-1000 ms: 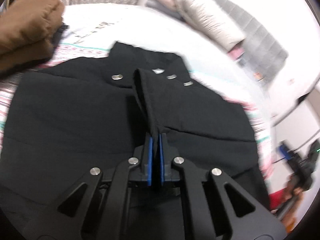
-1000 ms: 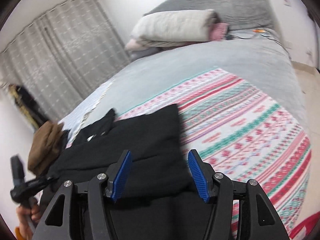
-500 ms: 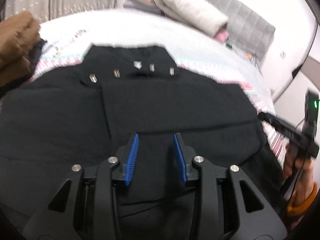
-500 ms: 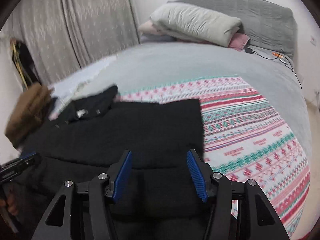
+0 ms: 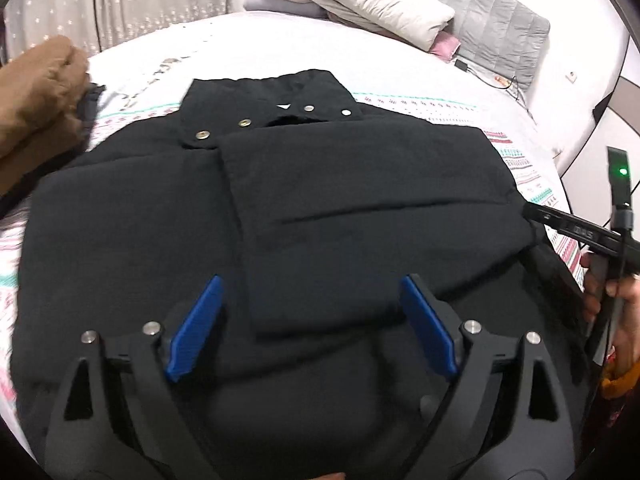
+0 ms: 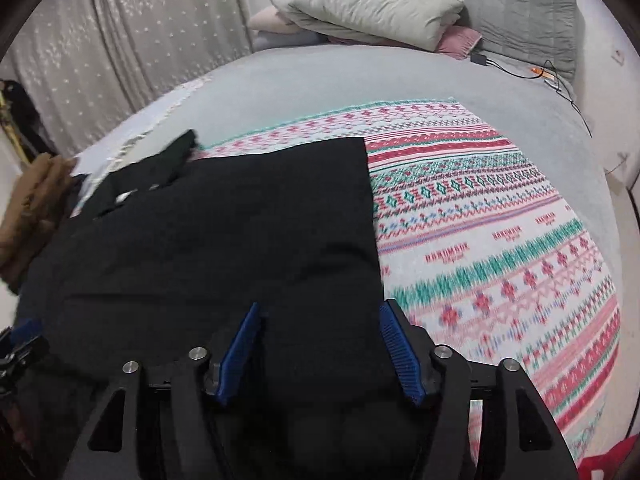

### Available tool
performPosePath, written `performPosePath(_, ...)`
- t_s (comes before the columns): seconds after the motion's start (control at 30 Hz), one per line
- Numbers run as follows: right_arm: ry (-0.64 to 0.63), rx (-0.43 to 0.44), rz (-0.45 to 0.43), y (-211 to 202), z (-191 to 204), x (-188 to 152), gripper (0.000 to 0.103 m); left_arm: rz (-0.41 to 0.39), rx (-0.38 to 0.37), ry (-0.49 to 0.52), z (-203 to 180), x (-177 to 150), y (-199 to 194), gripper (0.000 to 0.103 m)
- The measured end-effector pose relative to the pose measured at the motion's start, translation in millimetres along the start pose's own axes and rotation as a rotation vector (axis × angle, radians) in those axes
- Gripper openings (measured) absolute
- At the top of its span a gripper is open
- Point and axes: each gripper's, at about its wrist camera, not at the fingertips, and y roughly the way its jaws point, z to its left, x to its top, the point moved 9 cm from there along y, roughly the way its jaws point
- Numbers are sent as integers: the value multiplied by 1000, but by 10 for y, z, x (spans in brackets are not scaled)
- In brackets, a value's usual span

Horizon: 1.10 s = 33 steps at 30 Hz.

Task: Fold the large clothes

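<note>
Black jacket (image 5: 320, 216) spread flat on patterned blanket (image 6: 500, 248) near bed's foot edge, one sleeve folded across. Left gripper (image 5: 312, 332) opening wide, gripping nothing. Right gripper (image 6: 320, 352) opening over jacket's edge, unclamped.

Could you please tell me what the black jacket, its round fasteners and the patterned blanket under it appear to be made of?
Black jacket: matte woven fabric, seemingly lightly padded, judging by its puffy edges and stitched seam.
Round fasteners: probably metal snaps; they glint silver and brass.
Patterned blanket: looks like soft knit or woven textile with banded red, green and white motifs; the fibre cannot be told.
</note>
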Motion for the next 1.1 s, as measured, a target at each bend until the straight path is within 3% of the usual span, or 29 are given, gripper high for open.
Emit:
performPosePath(0.33,-31,84,26,-860,64,-647,76,57,30,-45,91,-607,-813,91)
performPosePath(0.57,-60,149,76,-1284,63,-1110,77,20,59,-5,163,-1123,-1371,91)
performPosePath(0.7,-72,169,90,-1513,48,-1409,77,30,58,-58,275,-1440,-1604,91)
performPosePath(0.83,-170,136,110,-1664,141,-1680,77,55,91,-70,354,-1690,-1739,91)
performPosePath(1.1,-219,269,131,-2026,195,-2000,77,107,4,-247,629,-2219,-2078,91)
